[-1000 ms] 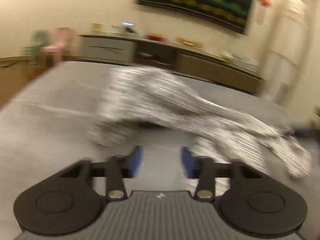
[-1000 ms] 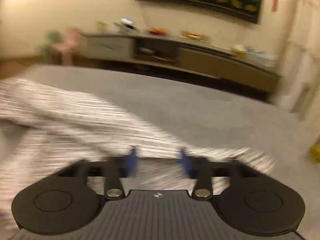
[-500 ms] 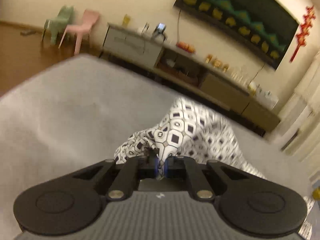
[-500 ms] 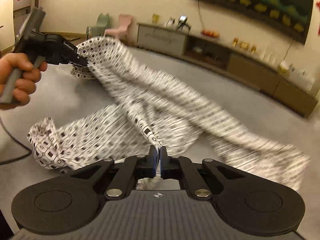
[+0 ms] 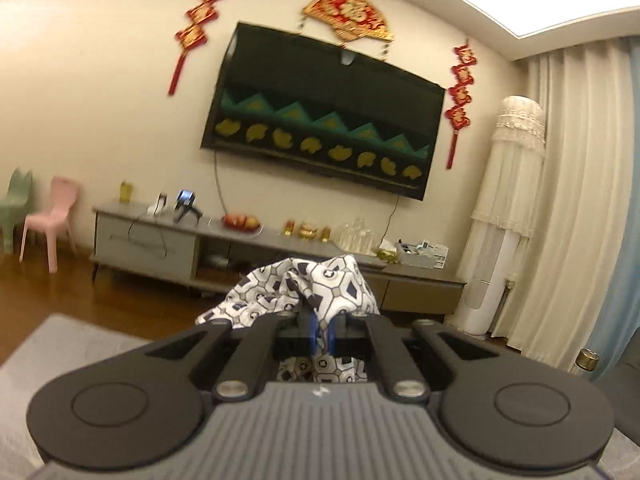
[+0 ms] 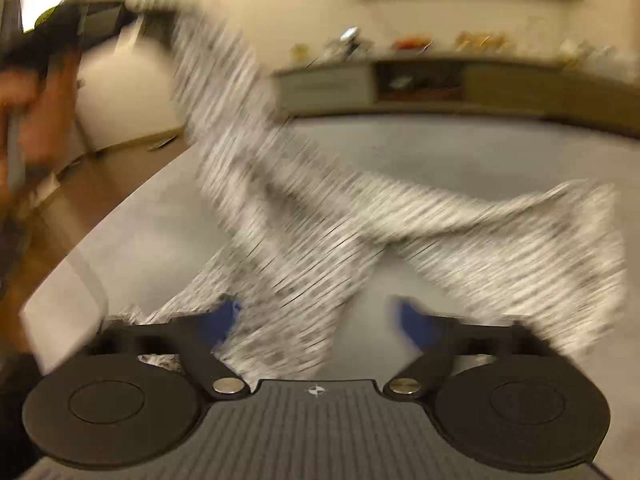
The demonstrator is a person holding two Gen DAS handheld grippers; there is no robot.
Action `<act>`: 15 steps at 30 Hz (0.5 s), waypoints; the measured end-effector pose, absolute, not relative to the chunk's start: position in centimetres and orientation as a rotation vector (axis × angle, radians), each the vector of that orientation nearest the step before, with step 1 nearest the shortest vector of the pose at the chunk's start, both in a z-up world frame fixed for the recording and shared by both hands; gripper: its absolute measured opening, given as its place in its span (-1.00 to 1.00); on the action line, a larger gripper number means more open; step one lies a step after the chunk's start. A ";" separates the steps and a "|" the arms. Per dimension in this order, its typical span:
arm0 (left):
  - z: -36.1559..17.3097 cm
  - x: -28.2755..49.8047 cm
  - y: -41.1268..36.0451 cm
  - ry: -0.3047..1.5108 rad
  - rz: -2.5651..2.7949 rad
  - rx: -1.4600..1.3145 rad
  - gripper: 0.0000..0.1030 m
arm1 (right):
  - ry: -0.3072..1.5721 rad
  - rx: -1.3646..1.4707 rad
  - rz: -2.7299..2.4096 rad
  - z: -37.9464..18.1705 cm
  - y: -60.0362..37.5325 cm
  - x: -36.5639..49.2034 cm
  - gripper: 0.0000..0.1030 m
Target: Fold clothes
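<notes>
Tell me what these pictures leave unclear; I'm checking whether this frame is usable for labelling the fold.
- Right wrist view: motion blur smears the patterned garment; its print and type are unreadable.
- Same view: the left gripper is a dark smear.
- Left wrist view: the left gripper body hides most of the garment.

The right tool [image 6: 316, 320] now has its fingers wide apart and has let go of the patterned garment [image 6: 320, 232]; the left tool [image 5: 320, 330] has lifted its pinched part higher.
</notes>
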State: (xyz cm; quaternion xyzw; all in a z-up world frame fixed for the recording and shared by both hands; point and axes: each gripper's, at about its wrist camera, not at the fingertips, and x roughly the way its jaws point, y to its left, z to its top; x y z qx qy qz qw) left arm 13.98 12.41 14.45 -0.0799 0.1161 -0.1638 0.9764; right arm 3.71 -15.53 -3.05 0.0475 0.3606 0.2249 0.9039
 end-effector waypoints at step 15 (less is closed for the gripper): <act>14.8 12.9 12.2 0.434 -0.132 -0.073 -0.90 | 0.324 -0.210 0.243 10.6 -23.7 -1.9 -1.00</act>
